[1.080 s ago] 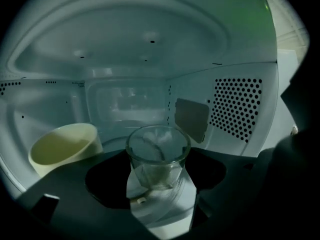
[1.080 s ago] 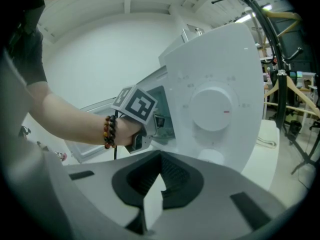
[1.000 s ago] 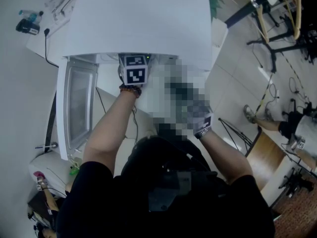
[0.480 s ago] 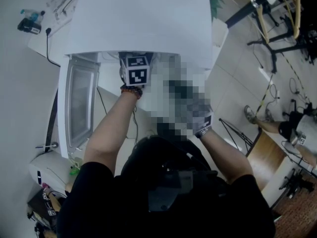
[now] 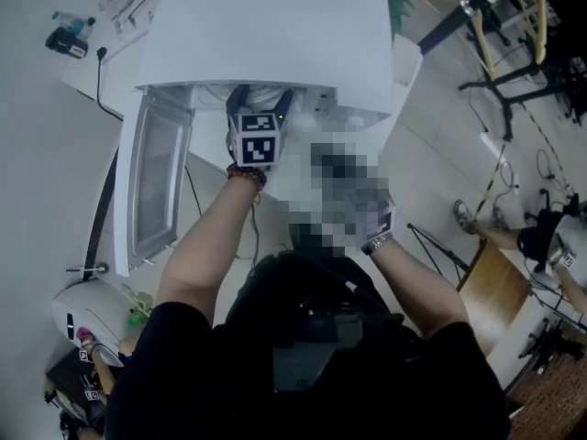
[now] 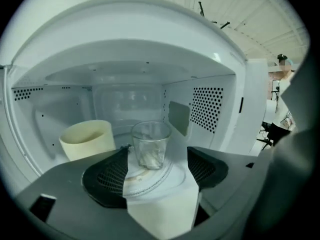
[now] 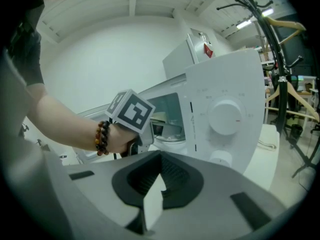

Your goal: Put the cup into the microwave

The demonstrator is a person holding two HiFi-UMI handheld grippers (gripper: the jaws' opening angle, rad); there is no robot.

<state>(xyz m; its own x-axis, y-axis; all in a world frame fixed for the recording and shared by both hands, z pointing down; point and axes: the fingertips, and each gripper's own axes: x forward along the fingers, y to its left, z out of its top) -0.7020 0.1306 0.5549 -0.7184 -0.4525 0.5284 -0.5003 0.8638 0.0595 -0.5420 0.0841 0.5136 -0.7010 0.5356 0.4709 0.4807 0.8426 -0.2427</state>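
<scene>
Since the glass cup (image 6: 150,145) sits on the microwave (image 5: 266,35) turntable (image 6: 150,178), the left gripper (image 6: 157,156) jaws have just opened clear around it.

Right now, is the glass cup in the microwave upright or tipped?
Upright: the glass cup stands rim-up on the turntable inside the microwave, beside a cream cup.
</scene>
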